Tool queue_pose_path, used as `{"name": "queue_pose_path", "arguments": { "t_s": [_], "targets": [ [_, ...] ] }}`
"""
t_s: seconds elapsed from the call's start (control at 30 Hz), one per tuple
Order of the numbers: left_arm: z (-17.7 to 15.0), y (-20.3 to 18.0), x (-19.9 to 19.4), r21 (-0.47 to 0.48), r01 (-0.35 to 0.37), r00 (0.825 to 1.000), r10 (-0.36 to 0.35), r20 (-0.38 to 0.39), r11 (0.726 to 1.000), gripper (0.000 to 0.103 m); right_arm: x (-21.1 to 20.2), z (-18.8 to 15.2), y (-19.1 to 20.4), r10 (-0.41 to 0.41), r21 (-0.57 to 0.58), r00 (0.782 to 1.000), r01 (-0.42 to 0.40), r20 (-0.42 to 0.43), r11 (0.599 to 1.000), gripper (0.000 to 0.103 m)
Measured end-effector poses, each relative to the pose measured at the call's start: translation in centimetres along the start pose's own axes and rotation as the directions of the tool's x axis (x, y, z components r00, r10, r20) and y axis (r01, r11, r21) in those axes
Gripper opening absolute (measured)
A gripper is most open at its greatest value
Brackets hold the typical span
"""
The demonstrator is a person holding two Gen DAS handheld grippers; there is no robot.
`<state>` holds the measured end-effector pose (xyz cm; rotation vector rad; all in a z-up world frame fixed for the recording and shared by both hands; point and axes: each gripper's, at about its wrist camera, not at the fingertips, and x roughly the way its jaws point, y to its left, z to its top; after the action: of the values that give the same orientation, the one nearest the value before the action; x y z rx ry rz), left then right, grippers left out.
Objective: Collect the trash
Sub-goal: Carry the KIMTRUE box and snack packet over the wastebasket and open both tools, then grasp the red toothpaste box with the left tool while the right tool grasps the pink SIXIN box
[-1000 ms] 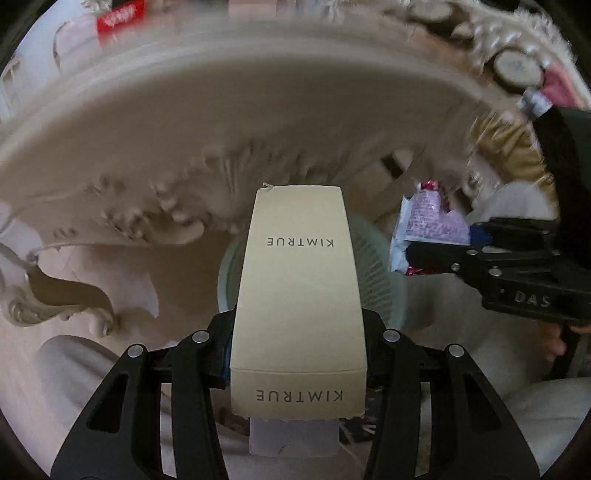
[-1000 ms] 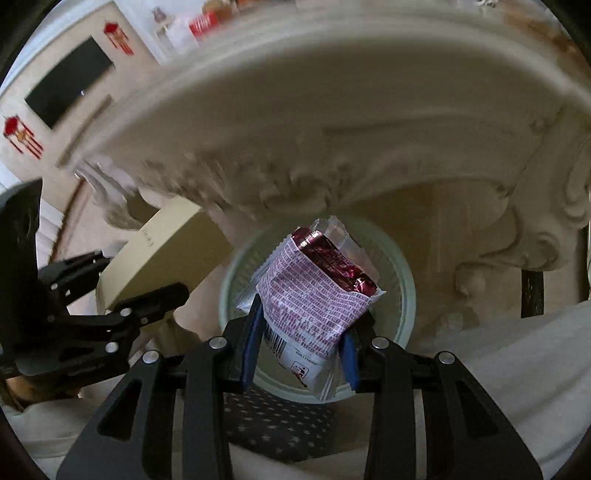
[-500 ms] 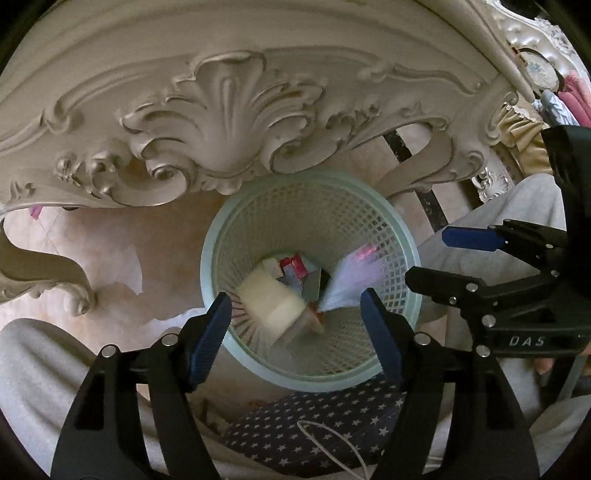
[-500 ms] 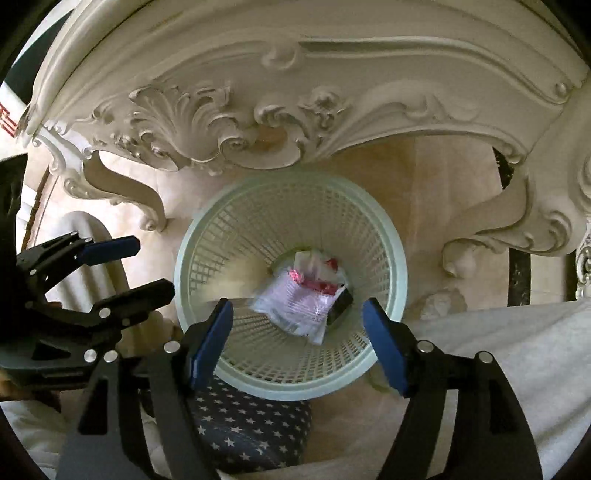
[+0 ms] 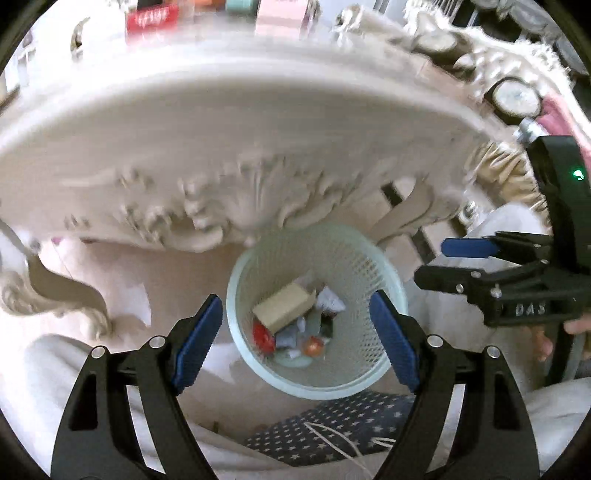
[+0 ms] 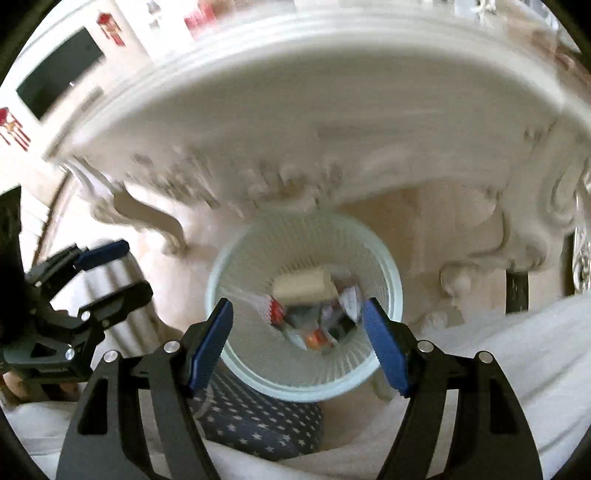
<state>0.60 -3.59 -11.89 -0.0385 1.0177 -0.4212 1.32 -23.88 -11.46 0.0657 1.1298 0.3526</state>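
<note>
A pale green mesh waste basket (image 5: 384,273) stands on the floor under a carved cream table; it also shows in the right wrist view (image 6: 236,266). Inside lie a beige carton (image 5: 282,306) and several wrappers (image 5: 291,338); the right wrist view shows the same carton (image 6: 303,286) and wrappers (image 6: 317,325). My left gripper (image 5: 295,339) is open and empty above the basket. My right gripper (image 6: 297,338) is open and empty above it too. The right gripper shows at the right of the left wrist view (image 5: 491,266), and the left gripper at the left of the right wrist view (image 6: 88,280).
The carved cream table (image 5: 229,122) overhangs the basket, with a curved leg (image 5: 55,288) at left and another (image 6: 491,236) at right. A dark star-patterned cushion (image 5: 325,432) lies below the basket. Boxes (image 5: 157,18) stand on the tabletop, blurred.
Both grippers opened and dropped the beige carton and the purple snack bag into the basket. Since then both have risen and tilted up, so more of the tabletop shows.
</note>
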Motion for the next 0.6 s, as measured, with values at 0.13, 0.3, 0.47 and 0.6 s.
{"name": "queue_pose_path", "arguments": {
  "t_s": [0.13, 0.3, 0.47, 0.6],
  "targets": [
    [3.3, 1.0, -5.5, -0.044, 0.026, 0.993, -0.021, 0.116, 0.999, 0.08, -5.2, 3.6, 0.6, 0.075, -0.092, 0.984, -0.061, 0.161, 0.994, 0.069],
    [9.5, 4.2, -10.1, -0.162, -0.061, 0.962, 0.101, 0.254, 0.985, 0.086, -8.3, 11.2, -0.1, 0.058, -0.232, 0.94, 0.023, 0.335, 0.972, 0.069],
    [17.9, 10.1, -8.9, -0.391, -0.151, 0.914, 0.279, 0.296, 0.908, 0.088, -7.0, 20.3, -1.6, 0.014, -0.271, 0.917, 0.103, 0.398, 0.957, 0.075],
    [23.5, 13.7, -5.8, -0.548, -0.139, 0.908, 0.327, 0.261, 0.824, 0.088, -4.6, 26.6, -2.3, -0.051, -0.28, 0.917, 0.173, 0.396, 0.944, 0.075]
  ]
}}
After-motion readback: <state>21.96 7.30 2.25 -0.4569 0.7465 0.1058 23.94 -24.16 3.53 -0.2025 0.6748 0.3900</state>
